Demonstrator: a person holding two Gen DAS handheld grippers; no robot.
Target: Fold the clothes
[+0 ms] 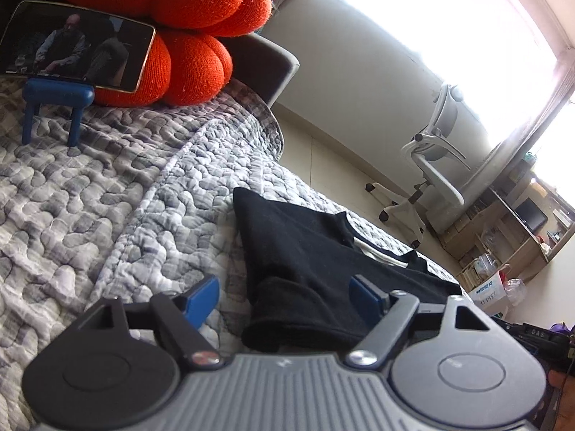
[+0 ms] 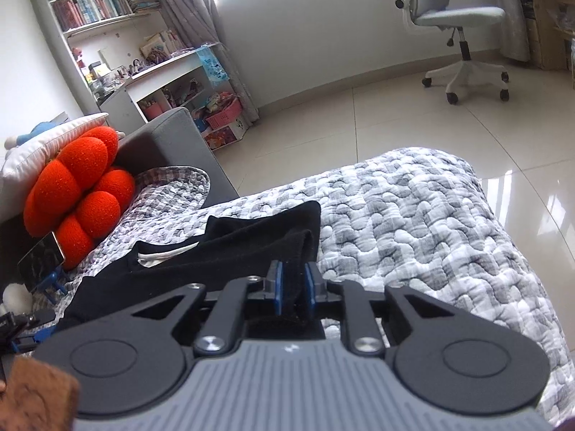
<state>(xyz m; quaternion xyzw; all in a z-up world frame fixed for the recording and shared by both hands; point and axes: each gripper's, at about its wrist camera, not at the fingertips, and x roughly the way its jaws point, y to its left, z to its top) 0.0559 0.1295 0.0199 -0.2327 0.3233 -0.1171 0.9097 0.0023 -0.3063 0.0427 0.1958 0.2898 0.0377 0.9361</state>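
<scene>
Partly folded, by the look of it: black garment (image 1: 323,251) lying on the grey quilted bed cover (image 1: 107,197), low and centre-right in the left wrist view, already doubled over itself in layers, with a thick rolled or folded edge nearest the camera. White inner label or lining showing at a neckline toward the right of that view. Not yet a neat finished stack; edges uneven, at least one more fold and some squaring up probably left.

Left tongs (image 1: 285,296) standing well apart, blue pads either side of the garment's near rolled edge, not pressing on it. Right tongs (image 2: 294,283) nearly together, blue pads flanking a bunched strip of black cloth at bottom centre of the right wrist view; no clear daylight between pads and fabric, so likely pinched there, though black-on-black makes contact hard to confirm.

Long axis in the left wrist view: from the near rolled edge at bottom centre up and away to a squared corner at mid-frame, slightly left-leaning. In the right wrist view: spread from lower left toward a raised corner at centre, upper right of the cloth, neckline opening facing left.

Beyond, orange knotted cushion (image 2: 75,194) at left, phone on blue stand (image 1: 75,46) at upper left of the left wrist view, office chair (image 2: 463,36) on the tiled floor.
</scene>
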